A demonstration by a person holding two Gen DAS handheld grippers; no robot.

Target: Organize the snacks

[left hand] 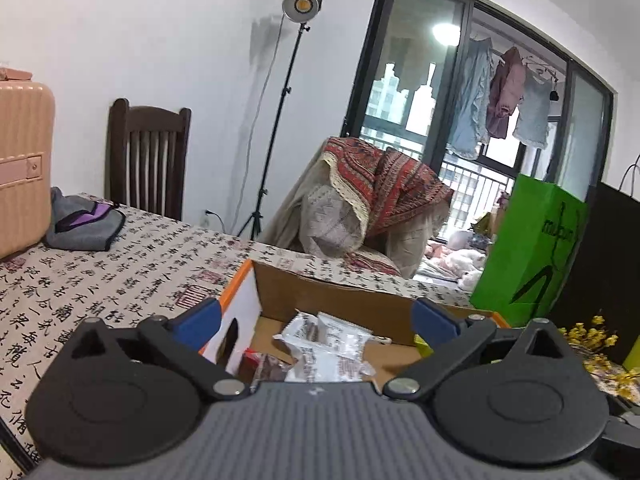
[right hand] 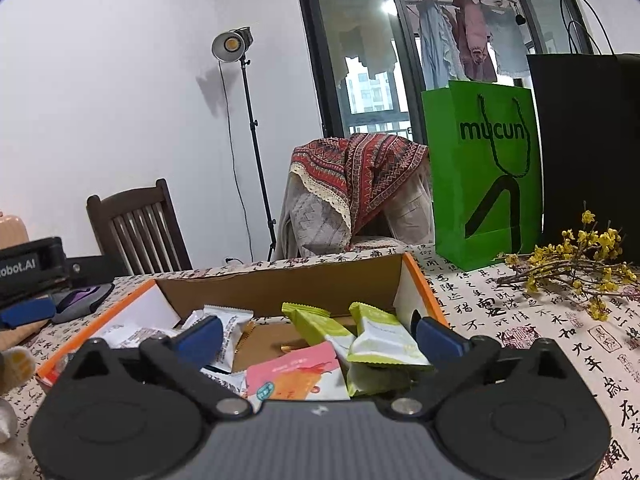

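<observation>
At the far left of the left wrist view a peach suitcase [left hand: 22, 168] is seen standing on the worktop [left hand: 120, 272], which is covered by a cloth printed with black calligraphy, and a grey pouch [left hand: 86, 226] lies just beside it. Further right, the left tool [left hand: 316, 320] is held with its blue-tipped fingers [left hand: 198, 322] spread wide over an open cardboard box [left hand: 320, 292] with an orange rim; nothing is pinched between them. White snack packets [left hand: 328, 348] are seen lying inside the box, with a darker packet [left hand: 264, 364] near its left wall (its print is too blurred to be read). In the right wrist view the same box [right hand: 280, 288] is shown from the other side, and the right tool [right hand: 318, 338] is likewise spread wide above it, gripping nothing. Inside, from left to right, a white packet [right hand: 234, 332], a pink and orange packet [right hand: 296, 374] and two green packets [right hand: 376, 340] are found. Beyond the box a green paper bag [right hand: 484, 176] stands on the worktop, and a sprig of yellow flowers [right hand: 580, 260] lies at the far right.
</observation>
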